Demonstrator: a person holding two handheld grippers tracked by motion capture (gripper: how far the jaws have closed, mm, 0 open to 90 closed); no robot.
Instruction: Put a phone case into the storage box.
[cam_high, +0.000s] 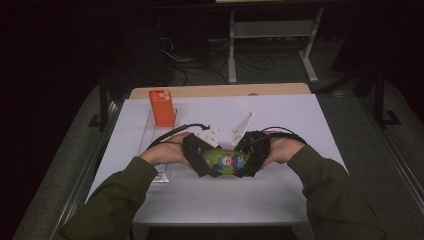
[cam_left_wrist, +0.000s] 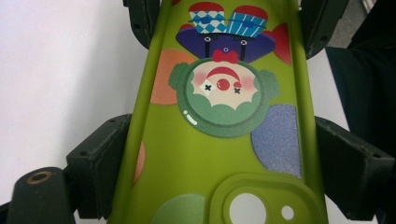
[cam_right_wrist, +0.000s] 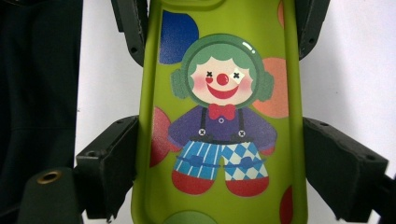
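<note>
Sleeves (cam_high: 115, 200): nearest, forearms converging
Left gripper (cam_high: 206, 161): clamped on the green clown phone case (cam_high: 226, 161); camera end
Right gripper (cam_high: 246, 161): clamped on its opposite end
Case: held between both above the white table (cam_high: 280, 190)
Orange phone (cam_high: 162, 107): farther back, upright, seemingly bare
Progress: case gripped; fitting probably remains

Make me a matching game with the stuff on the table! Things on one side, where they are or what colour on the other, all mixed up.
Things:
1. clown phone case
2. orange phone case
3. left tool
4. clown's nose

Matches:
A. stands upright at the table's far left
B. red
C. green, held between both tools
D. clamped on the camera-hole end of the clown case

Pairs: 1-C, 2-A, 3-D, 4-B
</note>
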